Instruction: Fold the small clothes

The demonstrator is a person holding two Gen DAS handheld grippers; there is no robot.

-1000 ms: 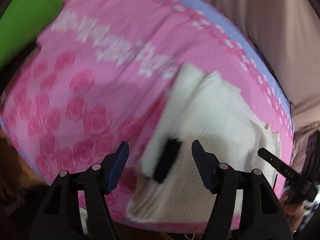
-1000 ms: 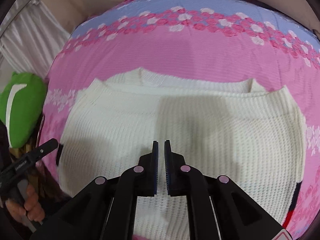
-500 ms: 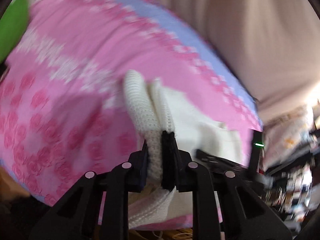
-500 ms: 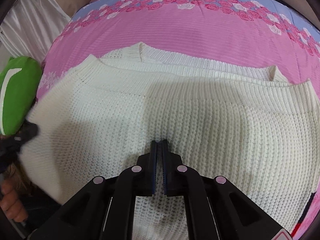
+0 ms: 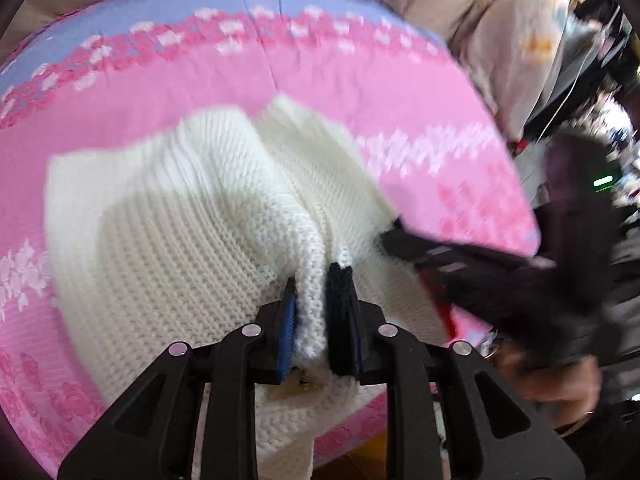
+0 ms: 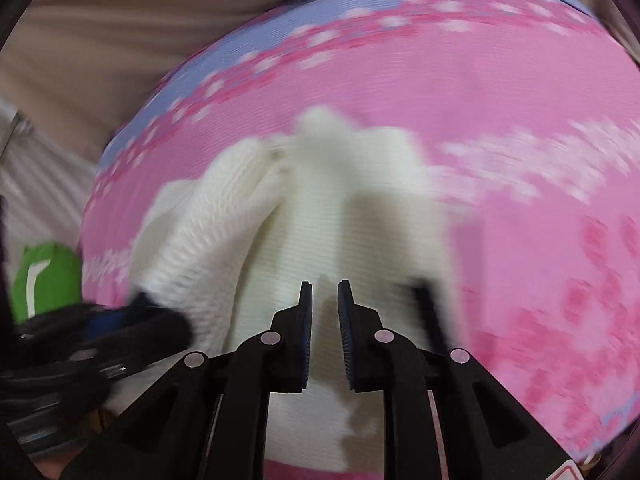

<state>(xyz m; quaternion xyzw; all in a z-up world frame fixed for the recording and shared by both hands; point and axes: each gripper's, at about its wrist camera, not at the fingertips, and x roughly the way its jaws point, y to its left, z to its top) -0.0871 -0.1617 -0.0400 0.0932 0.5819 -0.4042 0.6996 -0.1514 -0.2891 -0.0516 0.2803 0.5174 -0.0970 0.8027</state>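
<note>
A white knit sweater (image 5: pixel 180 240) lies on the pink rose-patterned bed cover (image 5: pixel 360 92), with one side lifted into a ridge. My left gripper (image 5: pixel 316 280) is shut on that raised fold, which carries a black trim, and its jaws are starting to open. In the right wrist view the sweater (image 6: pixel 320 200) is blurred and bunched at the left, where the left gripper (image 6: pixel 140 312) holds it. My right gripper (image 6: pixel 324 286) hovers over the flat part, jaws opening with a narrow gap and nothing between them. The right gripper (image 5: pixel 404 240) also shows, blurred, beside the sweater.
A green object (image 6: pixel 44 280) sits off the bed's left side. Beige fabric (image 6: pixel 100 40) rises behind the far edge of the bed. A hand (image 5: pixel 540 368) and cluttered furniture (image 5: pixel 592 80) lie to the right. Pink cover (image 6: pixel 540 220) stretches right of the sweater.
The left gripper closed on the sweater's trimmed edge and carried it across over the sweater. The right gripper, shut over the sweater before, has parted its jaws and shifted sideways.
</note>
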